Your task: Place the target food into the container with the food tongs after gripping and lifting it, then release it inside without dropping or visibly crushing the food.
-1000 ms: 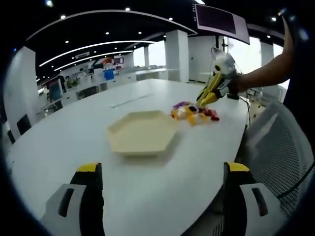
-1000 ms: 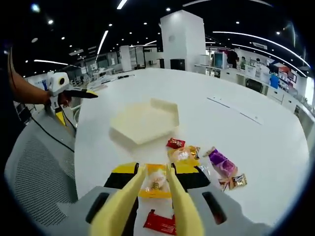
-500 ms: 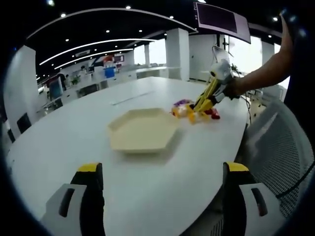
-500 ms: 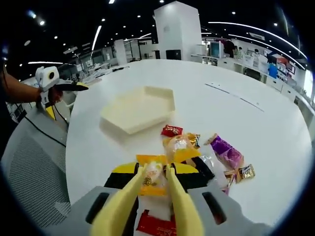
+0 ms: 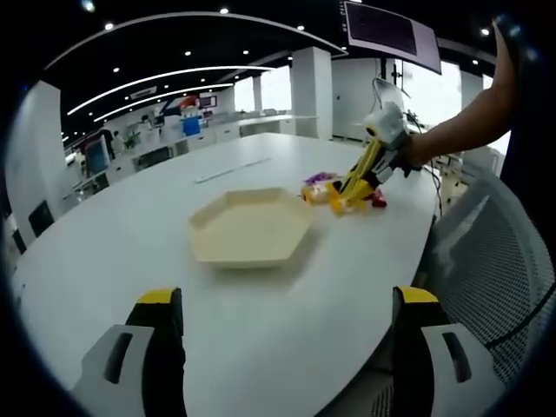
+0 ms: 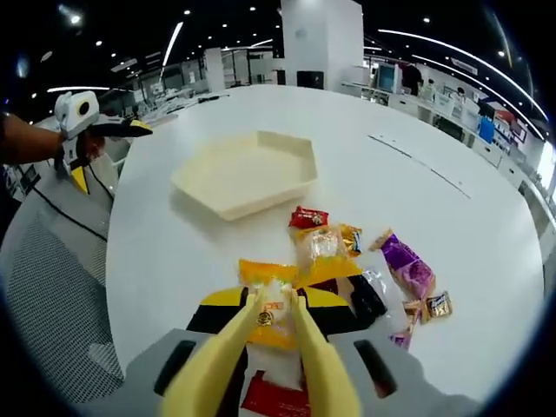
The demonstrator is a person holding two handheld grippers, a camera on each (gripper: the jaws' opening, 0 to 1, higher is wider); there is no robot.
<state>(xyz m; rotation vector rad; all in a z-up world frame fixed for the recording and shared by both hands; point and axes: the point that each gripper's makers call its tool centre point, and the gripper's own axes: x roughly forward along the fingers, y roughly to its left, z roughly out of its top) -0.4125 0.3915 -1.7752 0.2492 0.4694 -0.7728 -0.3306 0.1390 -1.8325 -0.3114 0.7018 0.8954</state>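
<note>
Left gripper view: my left gripper point(image 5: 282, 347) stands at the bottom of the frame with its jaws spread wide and nothing between them. Centre frame, the hexagonal container point(image 5: 250, 229) rests on the white table point(image 5: 130, 226). At right, my right gripper point(image 5: 352, 195) points down at the pile of wrapped sweets point(image 5: 323, 188).

Right gripper view: at upper left I see the left gripper point(image 6: 87, 122) off the table edge. The container point(image 6: 248, 172) lies upper centre. At bottom centre the yellow food tongs point(image 6: 265, 365) are closed on an orange-wrapped candy point(image 6: 269, 300). The remaining sweets point(image 6: 365, 269) lie to the right on the table point(image 6: 452, 217).
</note>
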